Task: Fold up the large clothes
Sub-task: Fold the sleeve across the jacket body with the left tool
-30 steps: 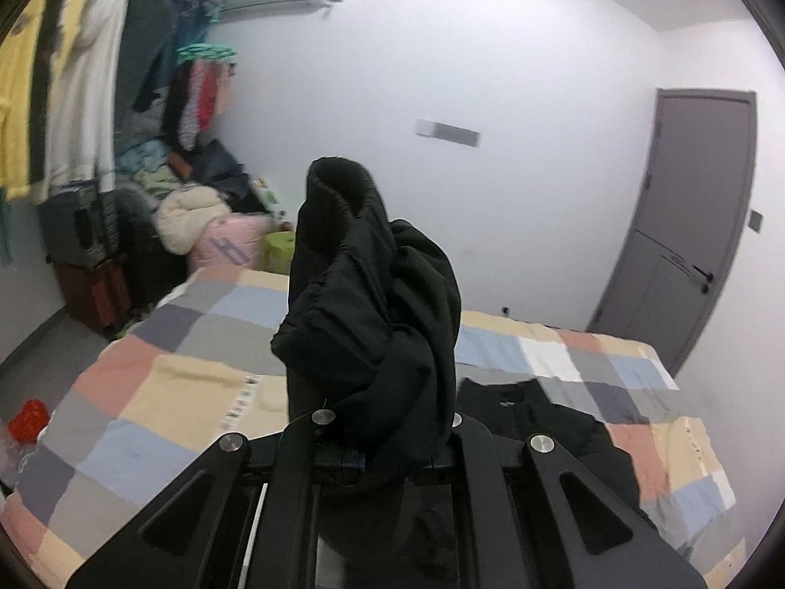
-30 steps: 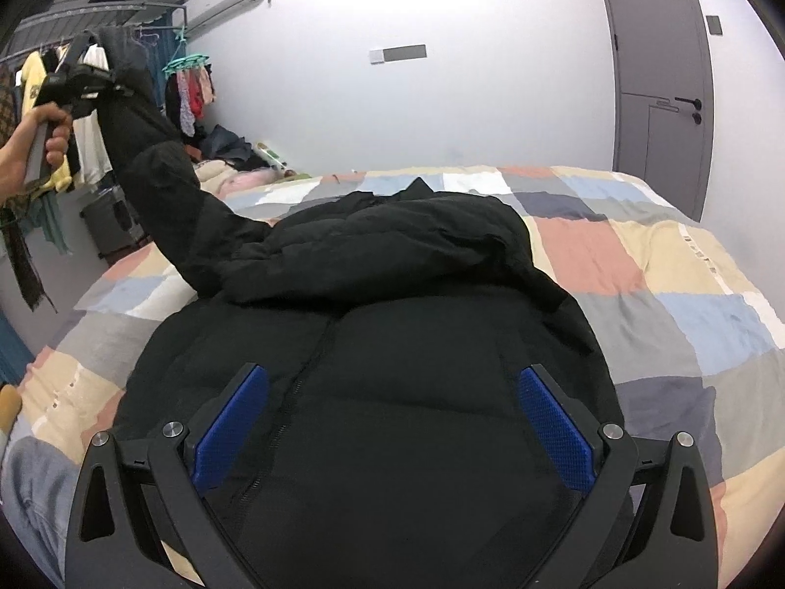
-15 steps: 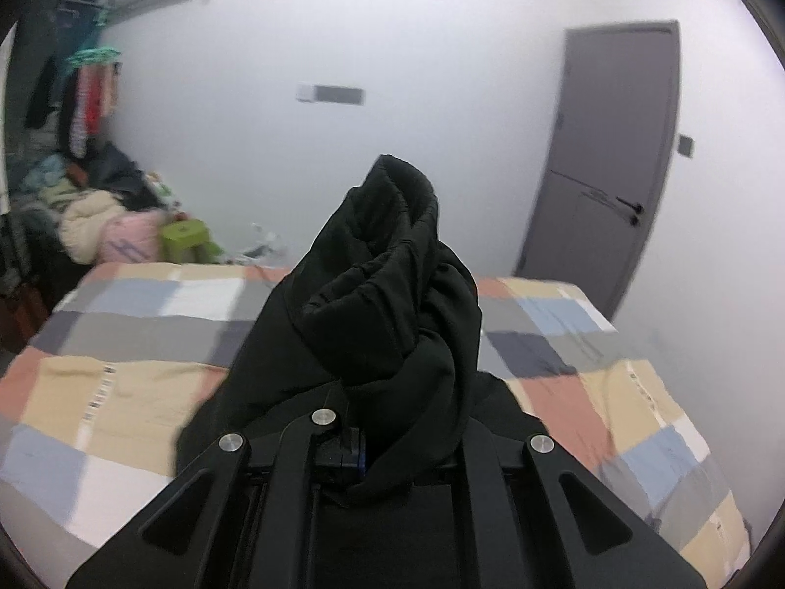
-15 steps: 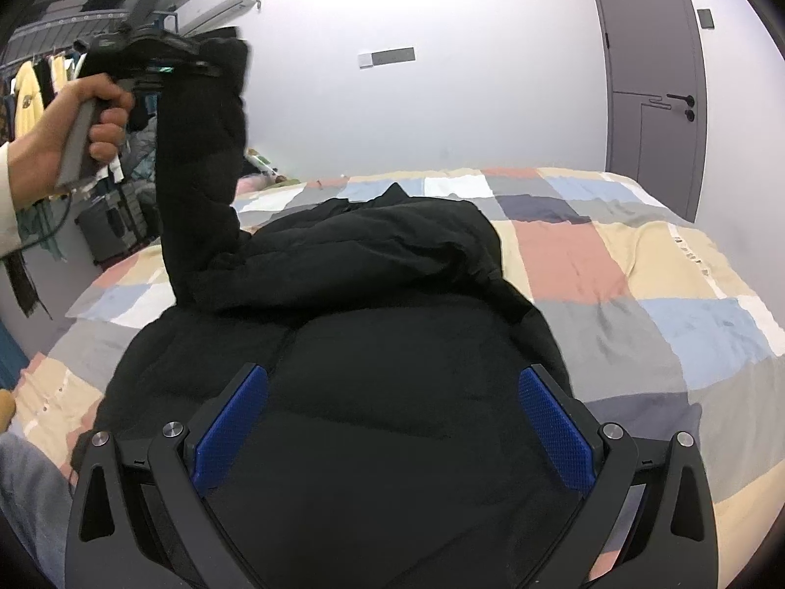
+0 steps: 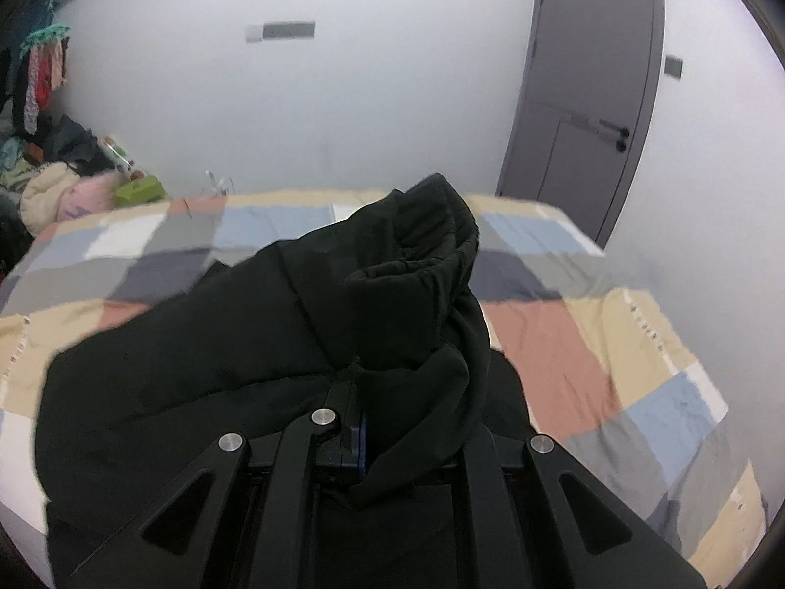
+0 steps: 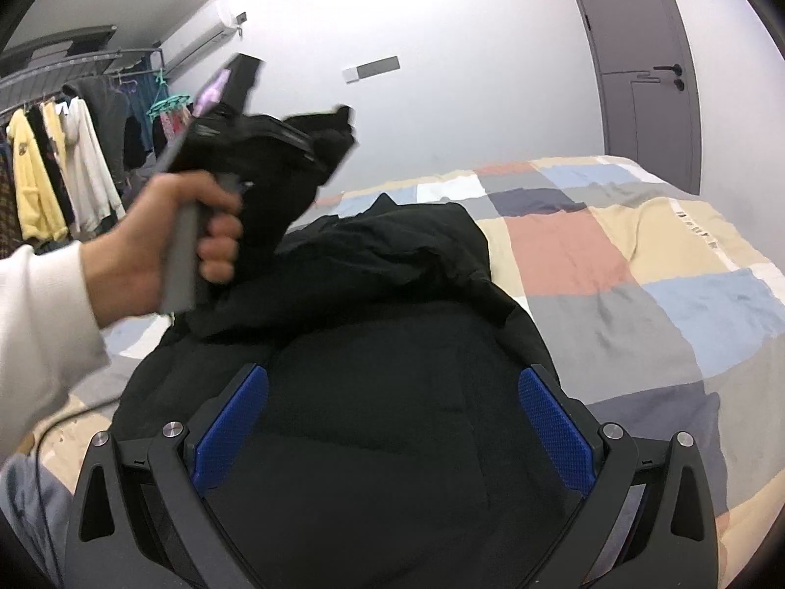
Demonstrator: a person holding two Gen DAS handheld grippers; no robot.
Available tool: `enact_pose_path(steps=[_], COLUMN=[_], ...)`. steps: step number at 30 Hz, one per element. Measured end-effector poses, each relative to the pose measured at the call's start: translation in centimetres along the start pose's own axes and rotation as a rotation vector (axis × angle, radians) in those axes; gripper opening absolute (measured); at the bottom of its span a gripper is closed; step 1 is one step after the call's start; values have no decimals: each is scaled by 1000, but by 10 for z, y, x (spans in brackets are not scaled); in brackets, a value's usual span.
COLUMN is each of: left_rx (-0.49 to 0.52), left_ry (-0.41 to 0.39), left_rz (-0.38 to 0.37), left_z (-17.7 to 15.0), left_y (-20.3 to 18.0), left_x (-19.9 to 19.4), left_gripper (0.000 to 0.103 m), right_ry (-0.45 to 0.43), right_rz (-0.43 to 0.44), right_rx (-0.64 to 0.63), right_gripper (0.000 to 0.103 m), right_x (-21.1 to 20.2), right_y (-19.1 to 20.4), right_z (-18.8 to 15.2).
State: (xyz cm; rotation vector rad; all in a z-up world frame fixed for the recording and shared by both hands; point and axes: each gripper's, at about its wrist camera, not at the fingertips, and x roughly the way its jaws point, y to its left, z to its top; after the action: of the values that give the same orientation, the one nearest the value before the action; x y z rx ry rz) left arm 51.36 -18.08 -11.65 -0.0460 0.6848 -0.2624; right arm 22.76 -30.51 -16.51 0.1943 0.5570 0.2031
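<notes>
A puffy black padded jacket (image 6: 392, 343) lies spread on the bed's patchwork quilt of beige, pink, blue and grey squares (image 6: 613, 255). The left tool (image 5: 363, 422) is clamped on the jacket's black sleeve cuff (image 5: 417, 265), raised above the body of the jacket. The right tool (image 6: 387, 422) hovers over the jacket, its blue-padded fingers (image 6: 554, 427) wide apart and gripping nothing.

Black padded cloth jacket (image 6: 392, 324): matt, soft, creased; cuff (image 5: 422, 245) gathered, at 12 o'clock of the clamp. Checked cloth bedcover (image 6: 638, 265): matt, lightly wrinkled. Right gripper (image 6: 390, 422): matt black plastic, blue rough-textured pads (image 6: 552, 422), shiny metal screws. Grey door (image 5: 593, 88): smooth, satin. White wall (image 5: 392, 98): matt.
</notes>
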Motion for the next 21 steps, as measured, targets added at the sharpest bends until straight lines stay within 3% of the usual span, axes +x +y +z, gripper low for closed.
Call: enact_pose_path(steps=[6,9,12,17,21], left_rx=[38,48,32,112,90], left_ry=[115,127,132,113,112], left_rz=[21,29,22,20,-7], left_z=[-30,-37,-36,-31,-26], left_y=[-19,-23,-19,-18,-9], left_x=[60,71,69,48,28], left_gripper=[9,9,9,11,12], right_ry=[19,20,34,36,30], right_rz=[14,14,15,3,6], right_rx=[13,18,33,27,11], right_gripper=[103,103,103,103,103], right_x=[8,9,12,10,4], right_y=[-7,-10,-14,-13,-4], right_z=[-4,-6,-9,-9,-7])
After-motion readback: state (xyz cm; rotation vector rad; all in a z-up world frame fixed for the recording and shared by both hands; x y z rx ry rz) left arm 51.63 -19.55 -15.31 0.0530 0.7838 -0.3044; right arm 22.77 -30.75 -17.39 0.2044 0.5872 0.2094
